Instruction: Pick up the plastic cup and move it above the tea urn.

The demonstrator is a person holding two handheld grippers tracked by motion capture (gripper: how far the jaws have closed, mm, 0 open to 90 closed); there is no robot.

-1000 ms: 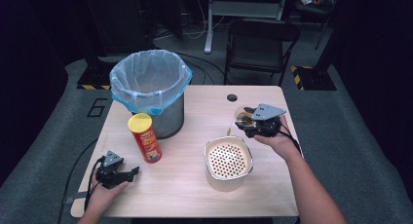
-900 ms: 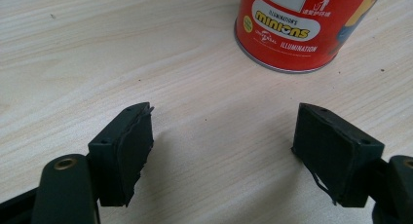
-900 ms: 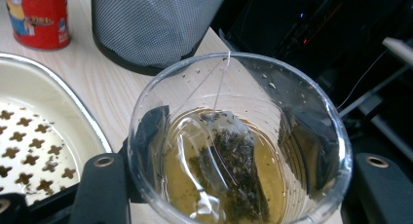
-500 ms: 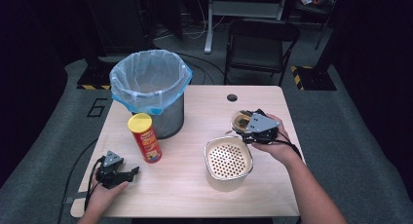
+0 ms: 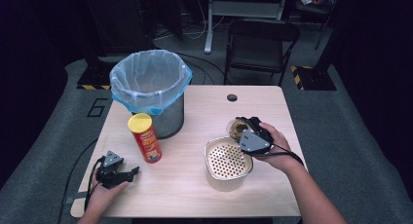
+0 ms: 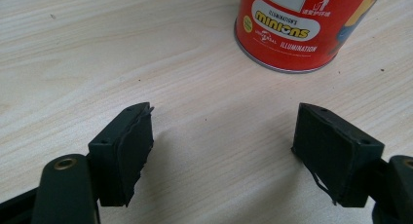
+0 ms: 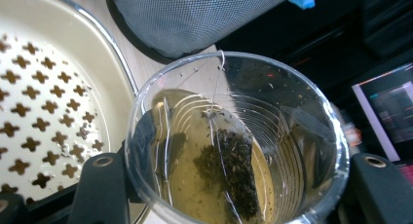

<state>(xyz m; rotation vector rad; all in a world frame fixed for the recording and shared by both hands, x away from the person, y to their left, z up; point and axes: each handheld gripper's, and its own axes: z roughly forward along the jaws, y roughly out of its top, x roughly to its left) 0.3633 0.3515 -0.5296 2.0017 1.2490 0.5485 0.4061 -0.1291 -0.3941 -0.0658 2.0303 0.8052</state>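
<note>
Dark room, pale tabletop [image 5: 190, 195]: right tongs [image 5: 242, 129] clamp the teabag cup [image 7: 237, 141], seemingly not yet tipped into the strainer bowl [image 5: 226, 161] at frame centre; left tongs [image 6: 221, 153] rest apart.

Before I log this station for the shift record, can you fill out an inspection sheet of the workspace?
Surface: wooden table, cable hole near far edge.
Job's things: clear cup with tea bag in liquid; perforated cream basin beside it.
Clutter: red chip can; mesh bin with blue liner.
Grippers: right gripper clamped on the cup, tilted toward the basin; left gripper open, resting on the table near the can.
Cables: one trails from each gripper.
Surroundings: folding chair, dark floor.
</note>
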